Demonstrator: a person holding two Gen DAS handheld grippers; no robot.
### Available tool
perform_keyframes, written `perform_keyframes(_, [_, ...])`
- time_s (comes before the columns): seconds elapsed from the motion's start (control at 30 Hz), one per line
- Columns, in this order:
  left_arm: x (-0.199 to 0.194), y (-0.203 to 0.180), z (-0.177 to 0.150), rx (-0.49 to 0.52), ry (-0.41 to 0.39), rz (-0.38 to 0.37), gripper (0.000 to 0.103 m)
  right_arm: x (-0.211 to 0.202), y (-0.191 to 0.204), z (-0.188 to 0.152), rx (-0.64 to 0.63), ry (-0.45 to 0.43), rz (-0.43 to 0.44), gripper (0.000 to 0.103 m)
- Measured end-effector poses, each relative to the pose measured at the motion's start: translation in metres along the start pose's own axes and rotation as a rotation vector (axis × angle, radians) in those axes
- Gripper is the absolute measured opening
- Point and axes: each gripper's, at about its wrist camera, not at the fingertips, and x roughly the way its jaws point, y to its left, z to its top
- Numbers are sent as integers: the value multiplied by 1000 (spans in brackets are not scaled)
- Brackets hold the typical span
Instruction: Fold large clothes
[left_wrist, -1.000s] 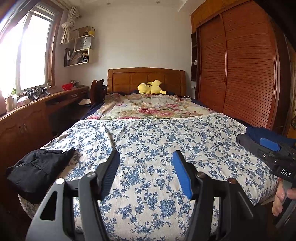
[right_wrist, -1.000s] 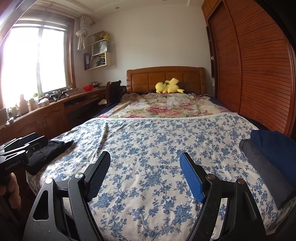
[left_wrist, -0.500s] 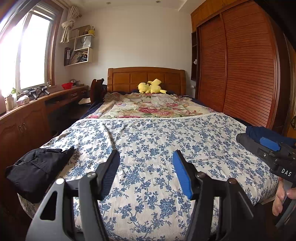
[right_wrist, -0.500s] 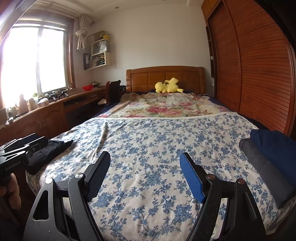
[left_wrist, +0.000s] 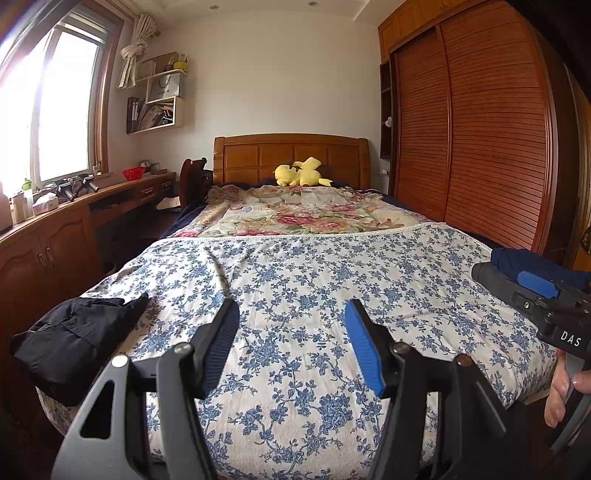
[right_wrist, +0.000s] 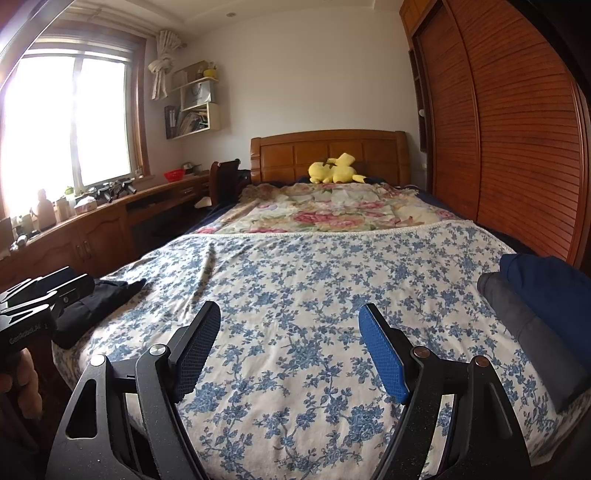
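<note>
A crumpled black garment (left_wrist: 70, 343) lies at the bed's near left corner; it also shows in the right wrist view (right_wrist: 92, 306). A folded grey garment (right_wrist: 532, 343) and a folded navy garment (right_wrist: 554, 288) lie stacked at the near right edge. My left gripper (left_wrist: 291, 332) is open and empty, held above the foot of the bed with its blue floral cover (left_wrist: 314, 280). My right gripper (right_wrist: 290, 339) is open and empty, also above the cover. Each gripper shows at the edge of the other's view, the right one (left_wrist: 539, 295) and the left one (right_wrist: 40, 295).
A wooden wardrobe (left_wrist: 480, 147) runs along the right side of the bed. A wooden desk and cabinets (left_wrist: 48, 240) run along the left under the window. A yellow plush toy (left_wrist: 299, 173) lies by the headboard. A flowered quilt (left_wrist: 295, 214) covers the far half.
</note>
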Motion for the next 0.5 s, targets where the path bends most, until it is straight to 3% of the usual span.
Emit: perform_keyframes(0.5, [1, 0, -1, 2, 0, -2, 59, 1, 0, 0, 3, 1, 0, 79])
